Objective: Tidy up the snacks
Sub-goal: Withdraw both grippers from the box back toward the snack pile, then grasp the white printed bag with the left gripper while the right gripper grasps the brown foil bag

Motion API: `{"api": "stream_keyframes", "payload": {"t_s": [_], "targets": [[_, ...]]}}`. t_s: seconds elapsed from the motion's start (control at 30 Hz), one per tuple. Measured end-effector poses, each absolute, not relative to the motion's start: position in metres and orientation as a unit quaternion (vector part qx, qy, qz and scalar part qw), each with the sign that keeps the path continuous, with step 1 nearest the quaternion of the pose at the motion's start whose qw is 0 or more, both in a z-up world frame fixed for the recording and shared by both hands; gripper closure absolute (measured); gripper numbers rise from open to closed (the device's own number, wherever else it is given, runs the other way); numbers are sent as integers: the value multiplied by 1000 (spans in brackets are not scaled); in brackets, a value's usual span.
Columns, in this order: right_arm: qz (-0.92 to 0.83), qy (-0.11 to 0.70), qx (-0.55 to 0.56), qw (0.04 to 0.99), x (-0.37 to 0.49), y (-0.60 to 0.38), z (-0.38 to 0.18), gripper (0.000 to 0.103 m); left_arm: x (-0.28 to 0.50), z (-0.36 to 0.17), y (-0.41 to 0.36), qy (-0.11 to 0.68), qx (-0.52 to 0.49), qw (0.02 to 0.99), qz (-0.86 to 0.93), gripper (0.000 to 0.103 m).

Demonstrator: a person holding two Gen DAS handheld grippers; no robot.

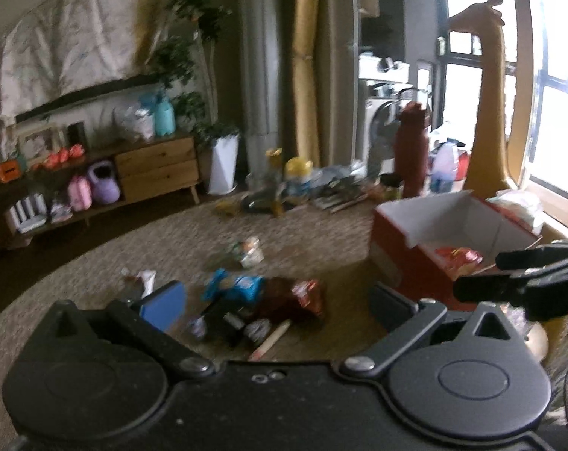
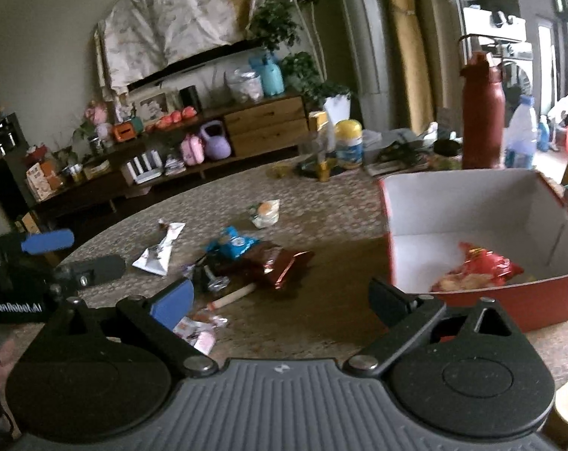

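Observation:
A red box (image 2: pixel 483 300) with a white inside stands at the right of the round table and holds a red snack bag (image 2: pixel 479 268); both also show in the left wrist view, the box (image 1: pixel 393 248) and the bag (image 1: pixel 459 257). Loose snacks lie mid-table: a blue packet (image 2: pixel 233 244), a dark red packet (image 2: pixel 280 263), a white wrapper (image 2: pixel 160 251), a small pale packet (image 2: pixel 265 212) and a pink one (image 2: pixel 199 332). My right gripper (image 2: pixel 280 300) is open and empty above the table, left of the box. My left gripper (image 1: pixel 278 300) is open and empty over the pile (image 1: pixel 276 300).
The table's far side holds a dark red flask (image 2: pixel 481 112), a water bottle (image 2: pixel 521 131), a yellow-lidded tub (image 2: pixel 348 143) and books (image 2: pixel 393 161). A low wooden cabinet (image 2: pixel 265 124) stands beyond. The other gripper shows at the left edge (image 2: pixel 39 263) of the right view.

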State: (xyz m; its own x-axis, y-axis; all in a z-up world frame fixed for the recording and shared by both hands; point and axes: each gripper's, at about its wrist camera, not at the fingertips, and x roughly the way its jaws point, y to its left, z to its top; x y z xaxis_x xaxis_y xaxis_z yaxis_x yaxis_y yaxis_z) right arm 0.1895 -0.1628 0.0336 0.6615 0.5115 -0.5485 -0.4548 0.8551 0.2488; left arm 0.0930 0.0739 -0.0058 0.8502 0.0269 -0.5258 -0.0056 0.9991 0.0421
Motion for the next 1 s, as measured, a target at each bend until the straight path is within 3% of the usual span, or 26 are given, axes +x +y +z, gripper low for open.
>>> {"api": "stream_keyframes", "payload": {"t_s": [0.3,1.0], "targets": [[263,334,27,905,205,-130,10,3,85,-47,110,318,1,948,33,0],[323,335,-120,877,301,-38,-37,3,110,-116,102,385,-22,922,43,0]]}}
